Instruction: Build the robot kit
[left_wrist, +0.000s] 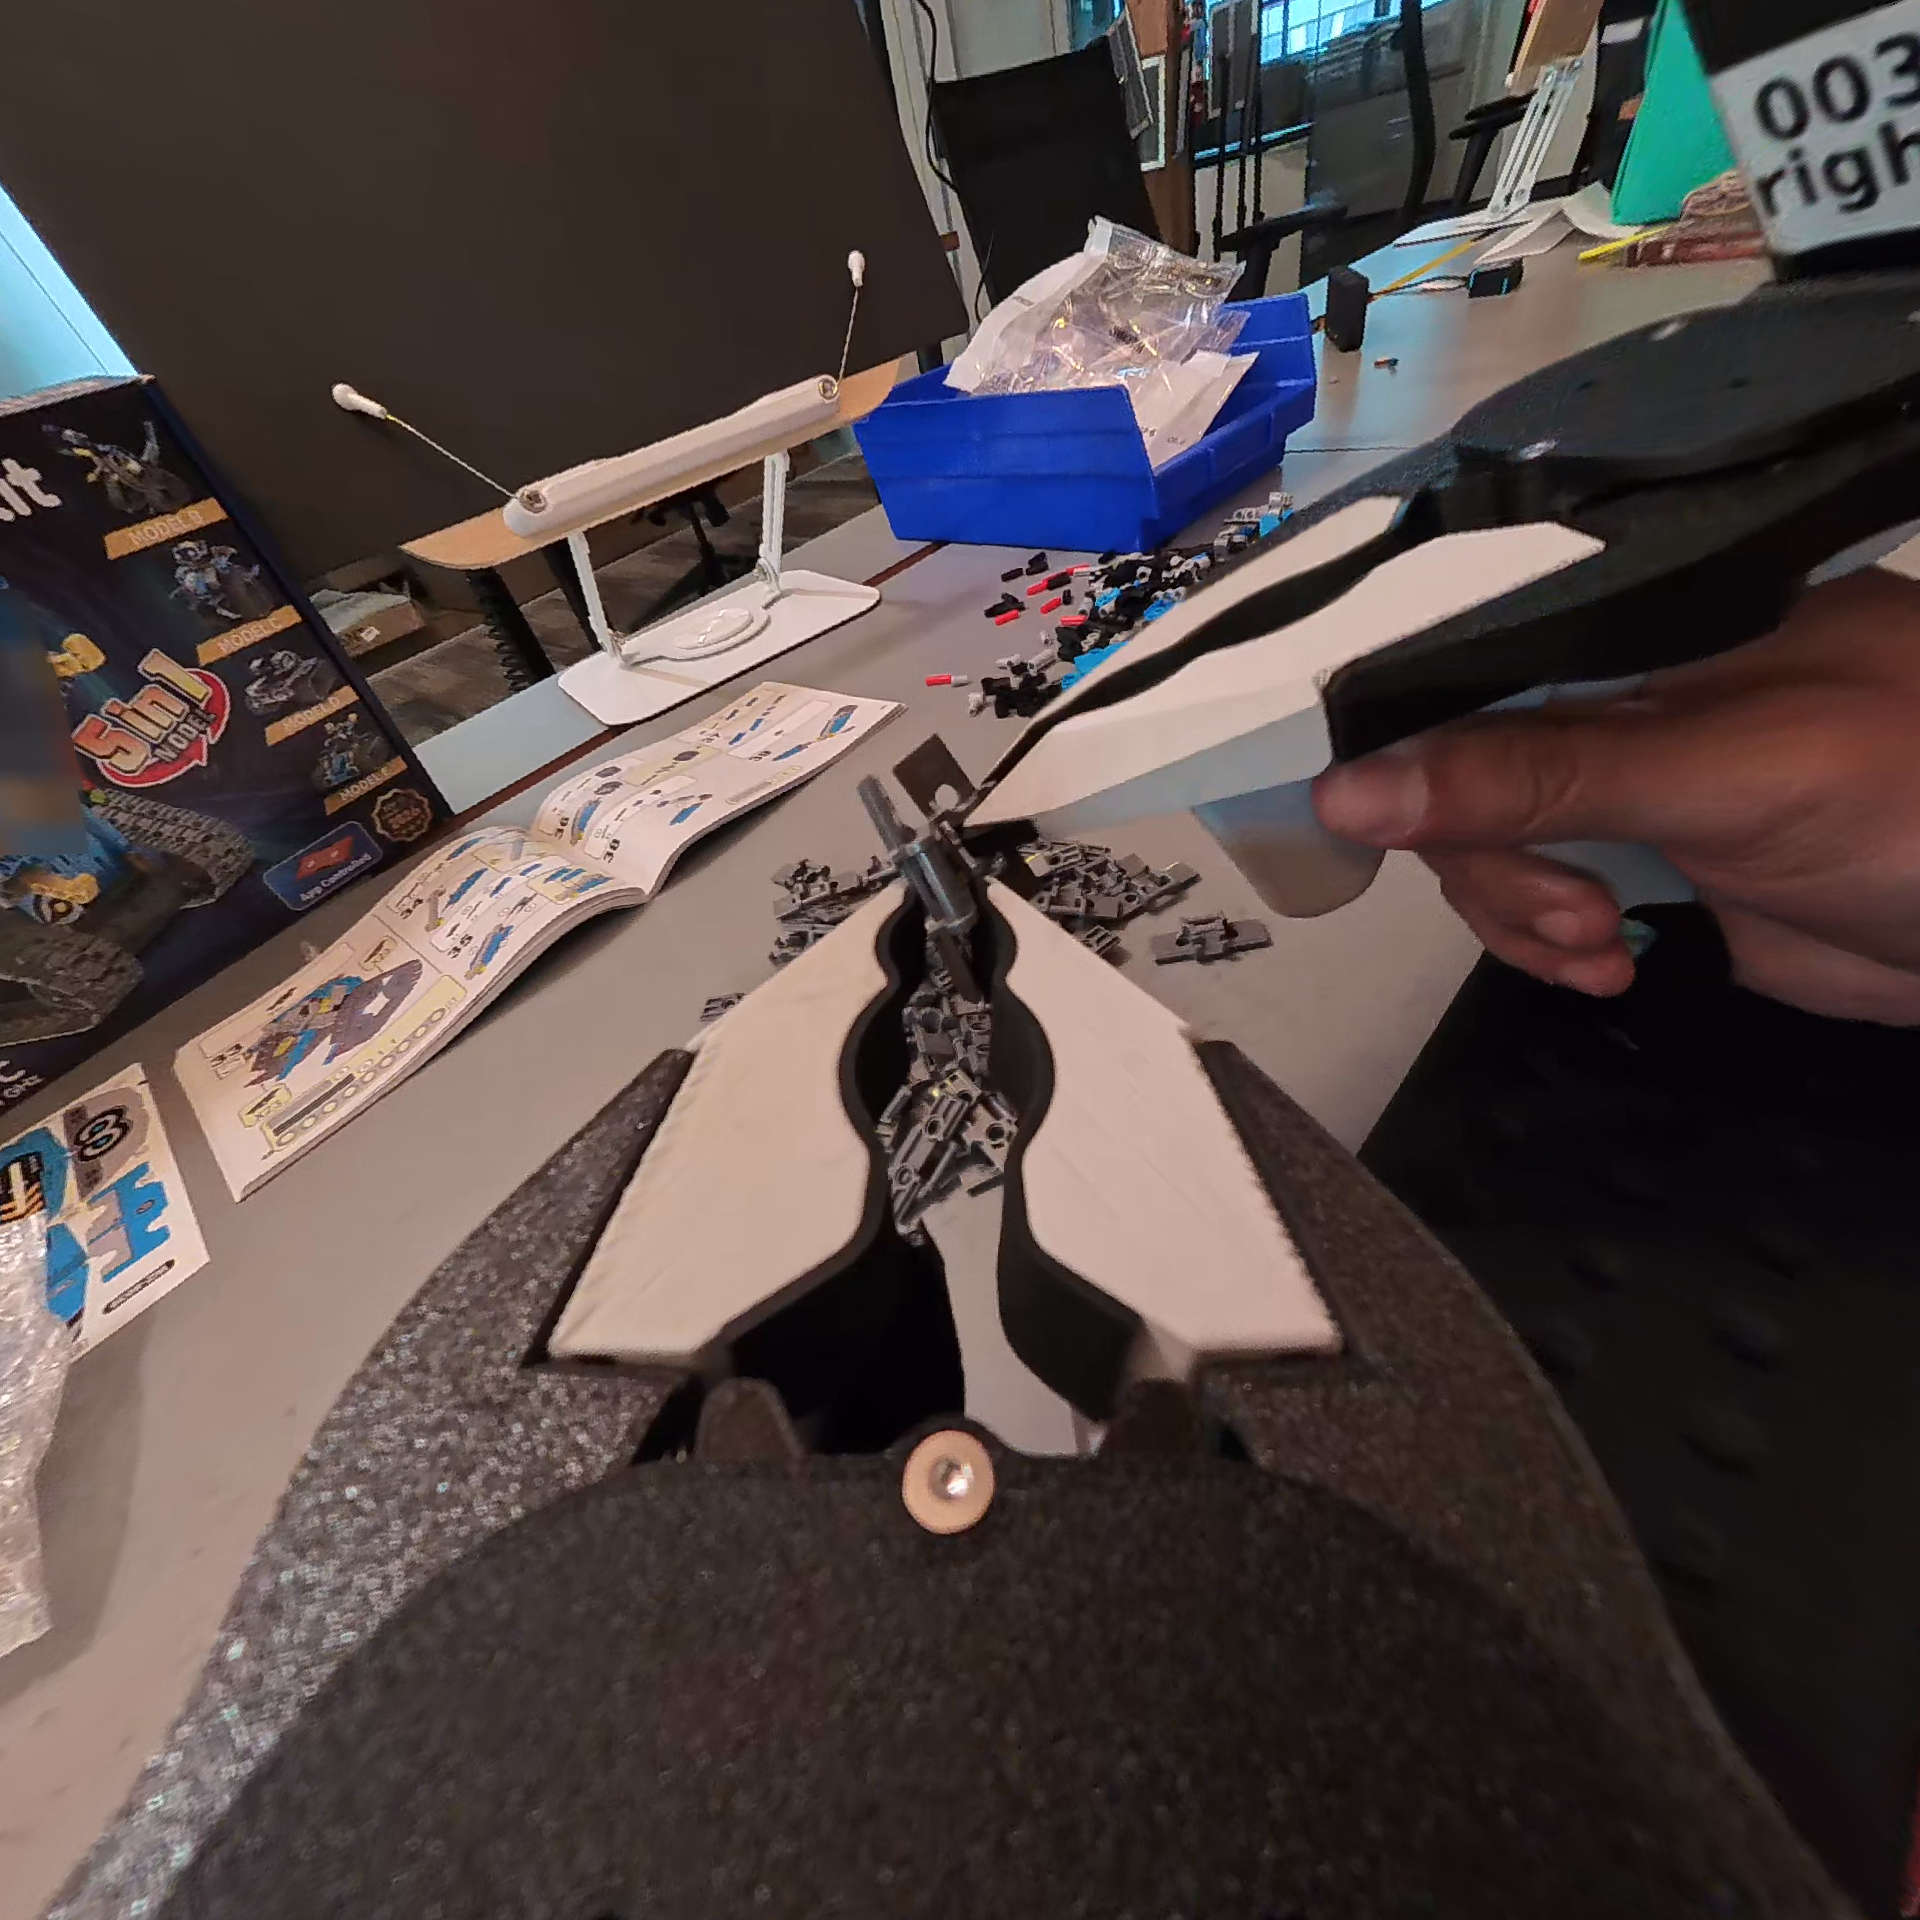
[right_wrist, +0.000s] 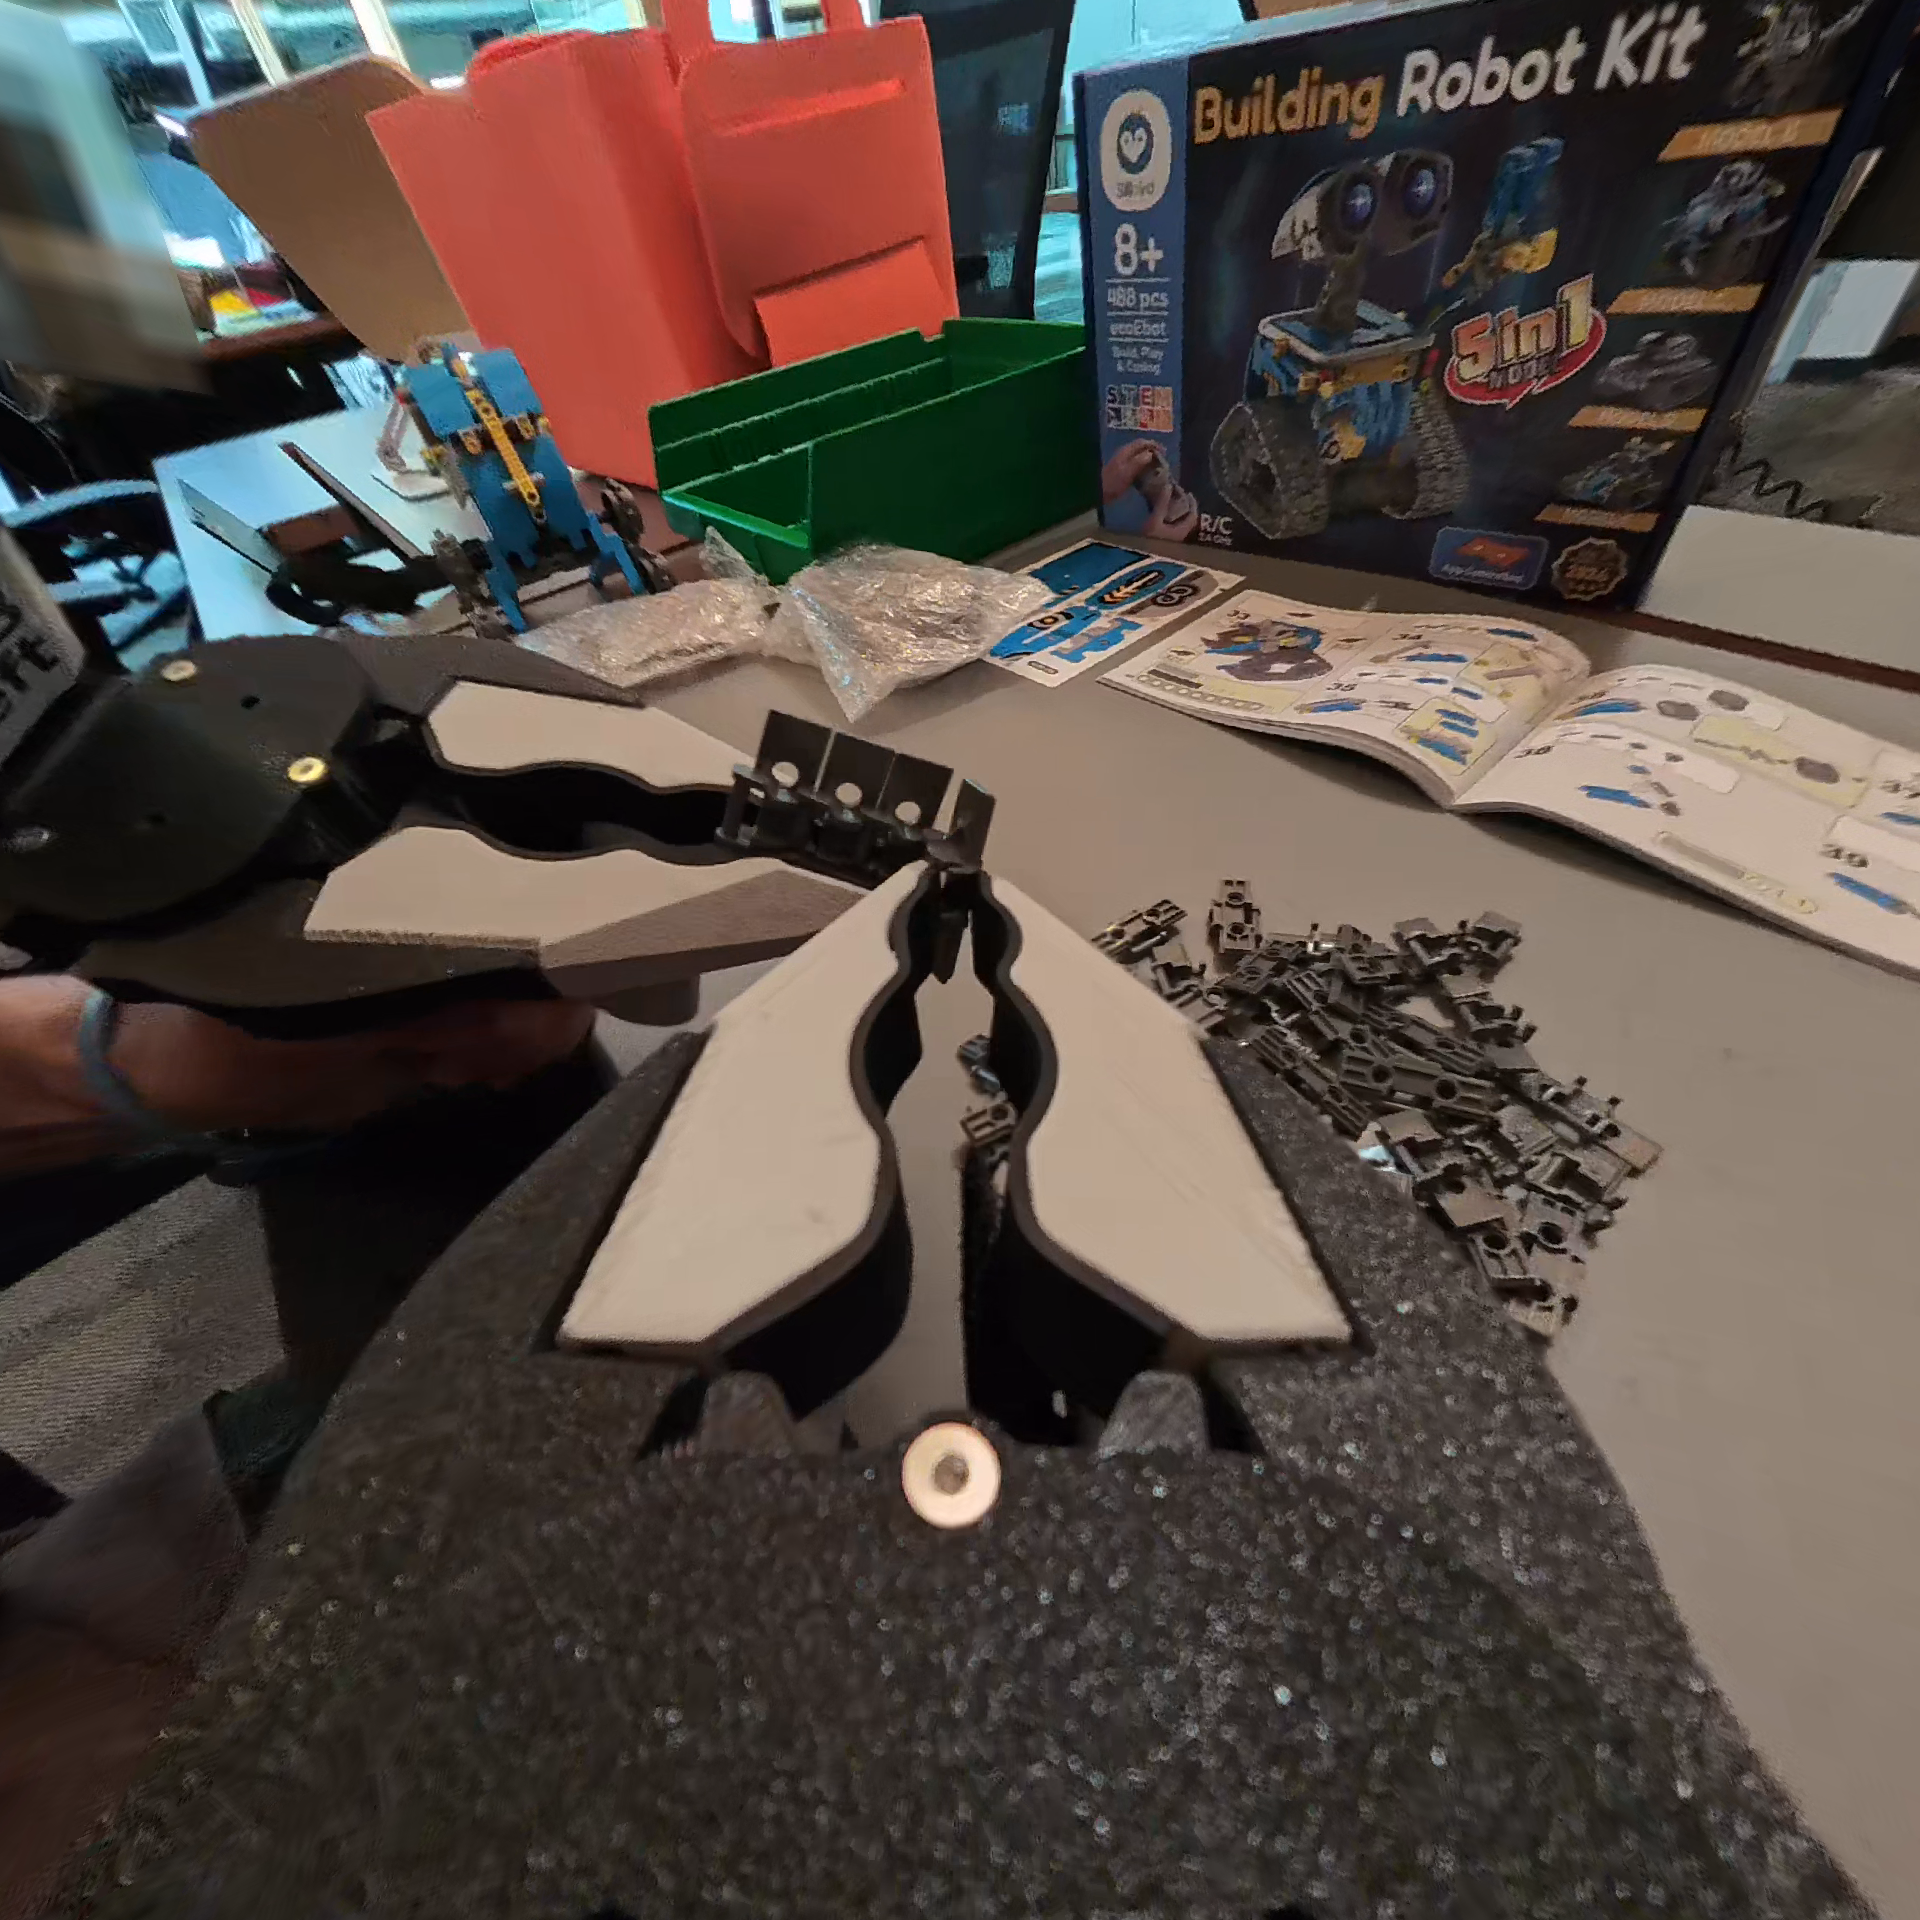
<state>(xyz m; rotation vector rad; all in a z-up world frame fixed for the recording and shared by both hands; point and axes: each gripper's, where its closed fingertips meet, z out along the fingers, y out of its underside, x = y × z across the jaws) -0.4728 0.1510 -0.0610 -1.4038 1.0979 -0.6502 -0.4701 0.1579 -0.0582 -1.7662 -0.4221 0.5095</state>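
Both grippers' jaws clamp one dark grey track strip (right_wrist: 852, 805), seemingly four joined links

Matt grey plastic track links (right_wrist: 1392, 1081) lie on the smooth matt table (right_wrist: 1195, 821) beside a glossy paper booklet (right_wrist: 1455, 686) and crinkled clear plastic bags (right_wrist: 894, 613).

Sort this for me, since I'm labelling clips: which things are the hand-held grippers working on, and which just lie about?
In hand:
left hand-held gripper, shut on the strip of joined track links
right hand-held gripper, shut on a single track link at the strip's end
pile of loose track links, nearest both

Lying about:
instruction booklet
kit box
green bin
blue bin
sticker sheet
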